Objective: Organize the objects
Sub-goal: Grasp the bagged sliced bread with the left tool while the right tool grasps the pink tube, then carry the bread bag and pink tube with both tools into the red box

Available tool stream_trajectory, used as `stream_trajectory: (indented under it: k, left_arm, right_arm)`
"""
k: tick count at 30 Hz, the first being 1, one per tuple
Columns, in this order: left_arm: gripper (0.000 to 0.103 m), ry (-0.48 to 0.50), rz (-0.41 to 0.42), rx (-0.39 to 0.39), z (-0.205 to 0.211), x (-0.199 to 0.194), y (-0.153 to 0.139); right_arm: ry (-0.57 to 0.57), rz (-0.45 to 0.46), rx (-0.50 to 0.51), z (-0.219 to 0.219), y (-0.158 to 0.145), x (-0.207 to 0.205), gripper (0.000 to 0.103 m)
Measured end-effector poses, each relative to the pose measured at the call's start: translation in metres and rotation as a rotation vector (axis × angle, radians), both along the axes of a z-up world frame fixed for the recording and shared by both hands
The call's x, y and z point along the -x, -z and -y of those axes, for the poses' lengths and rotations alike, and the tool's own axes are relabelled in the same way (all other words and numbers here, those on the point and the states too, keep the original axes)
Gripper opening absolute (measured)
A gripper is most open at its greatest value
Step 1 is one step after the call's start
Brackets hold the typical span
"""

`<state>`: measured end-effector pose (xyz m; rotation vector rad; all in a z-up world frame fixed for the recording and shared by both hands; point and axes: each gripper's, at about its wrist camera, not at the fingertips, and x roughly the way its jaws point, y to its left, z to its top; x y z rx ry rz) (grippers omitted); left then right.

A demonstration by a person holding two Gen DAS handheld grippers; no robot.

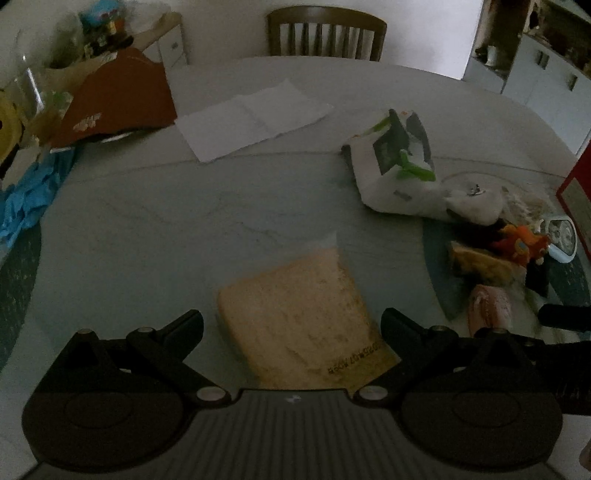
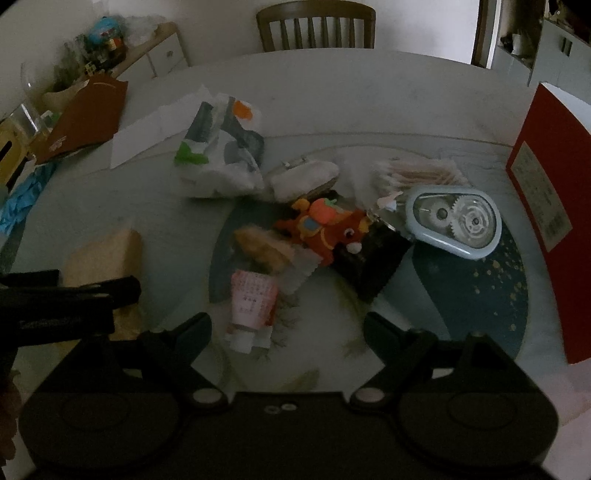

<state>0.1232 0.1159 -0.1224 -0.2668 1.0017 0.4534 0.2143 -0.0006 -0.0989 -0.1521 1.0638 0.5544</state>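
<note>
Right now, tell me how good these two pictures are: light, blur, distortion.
Left wrist view: dim, the table edge bowed by the fisheye, soft blur on the beige packet between the open left gripper. Right wrist view: equally dark, corners blackened, the orange plush toy slightly smeared, the open right gripper black against the table.

place: home dining room | cues: round table [image 1: 147, 229], wooden chair [image 1: 327, 33], cluttered sideboard [image 2: 155, 51]

Dim room, light falling from the far side. Round pale surface [image 1: 147, 229] with marbled veins. Wooden slat-back chair [image 1: 327, 35] at its far edge, against a white wall [image 1: 221, 22]. Left of the chair, a cluttered white cabinet [image 2: 162, 55]. Right of the chair, white cupboards [image 1: 546, 81].
</note>
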Motion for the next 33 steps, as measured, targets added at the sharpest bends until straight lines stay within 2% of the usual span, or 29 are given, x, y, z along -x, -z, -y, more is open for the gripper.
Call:
stream_trajectory:
  k: [4, 8, 10, 11, 13, 14, 17, 18, 19, 28, 33]
  left_arm:
    - [0.103, -0.028, -0.001, 0.062, -0.005, 0.003, 0.005]
    - [0.103, -0.023, 0.002, 0.056, -0.003, 0.007, 0.006]
    - [0.102, -0.021, 0.001, 0.058, -0.002, 0.008, 0.006]
    - [0.098, -0.015, 0.0, 0.054, -0.002, 0.009, 0.005]
    - [0.09, 0.009, 0.013, 0.045, 0.003, 0.01, 0.003]
    - [0.088, 0.017, 0.014, 0.042, 0.005, 0.01, 0.003]
    - [0.084, 0.036, 0.02, 0.044, 0.009, 0.011, 0.001]
    - [0.083, 0.041, 0.022, 0.043, 0.01, 0.012, 0.0]
    - [0.083, 0.047, 0.023, 0.047, 0.011, 0.013, -0.001]
    - [0.079, 0.098, 0.026, 0.088, 0.022, 0.019, -0.006]
    - [0.079, 0.124, 0.046, 0.081, 0.033, 0.026, -0.016]
  right_arm:
    - [-0.016, -0.004, -0.005, -0.002, 0.0, 0.003, 0.087]
    - [-0.02, -0.009, -0.012, -0.004, -0.001, 0.004, 0.083]
    - [-0.02, -0.008, -0.021, -0.004, -0.002, 0.005, 0.071]
    - [-0.02, -0.01, -0.029, -0.003, -0.003, 0.004, 0.068]
    - [-0.021, -0.003, -0.02, -0.003, -0.004, 0.005, 0.052]
    - [-0.025, 0.006, -0.01, -0.004, -0.005, 0.006, 0.05]
    - [-0.029, -0.009, -0.026, -0.001, -0.006, 0.007, 0.035]
    - [-0.031, -0.014, -0.03, 0.001, -0.007, 0.008, 0.025]
    - [-0.032, -0.02, -0.034, 0.002, -0.007, 0.008, 0.02]
    - [-0.056, -0.012, -0.092, 0.022, -0.022, 0.019, 0.017]
    - [-0.048, 0.005, -0.129, 0.043, -0.038, 0.024, 0.017]
